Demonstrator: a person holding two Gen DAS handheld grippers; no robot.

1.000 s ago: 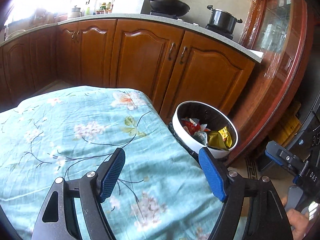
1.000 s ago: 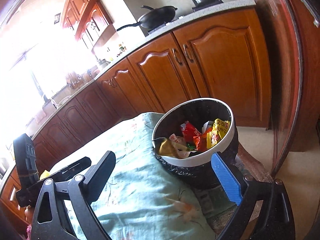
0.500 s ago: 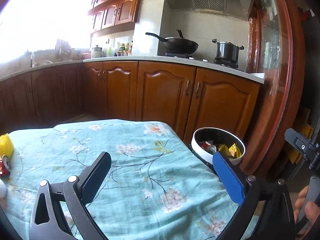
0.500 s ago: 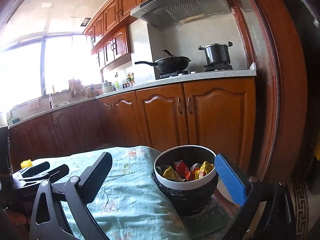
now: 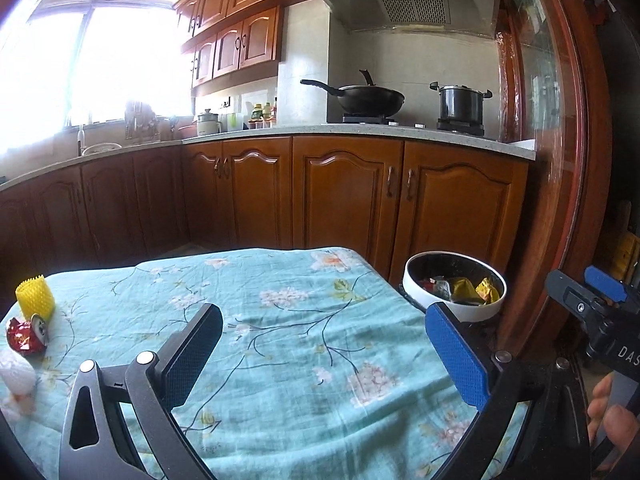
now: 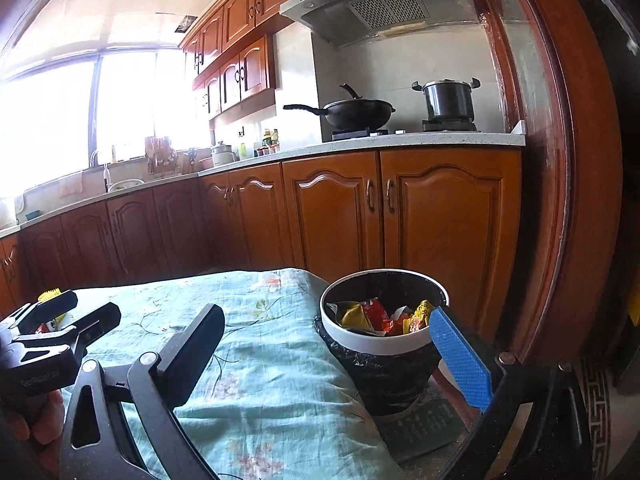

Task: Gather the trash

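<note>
Both grippers have lifted and levelled since a second ago, so the trash bin [image 6: 384, 336] now sits lower and smaller in each view. It stands just off the tabletop's [image 5: 288, 320] right edge, white-rimmed, lined with a black bag, with wrappers piled inside. At the tabletop's far left lie a crushed red can [image 5: 26, 334], a yellow foam net [image 5: 35, 298] and something white [image 5: 16, 376], well apart from the bin. Between them the floral cloth is open. The left gripper [image 5: 324, 356] is spread wide, holding nothing; the right gripper [image 6: 328, 360] is likewise released, its blue finger [image 6: 460, 360] overlapping the bin's rim in view. Wooden cabinets [image 6: 400, 208] stand behind.
</note>
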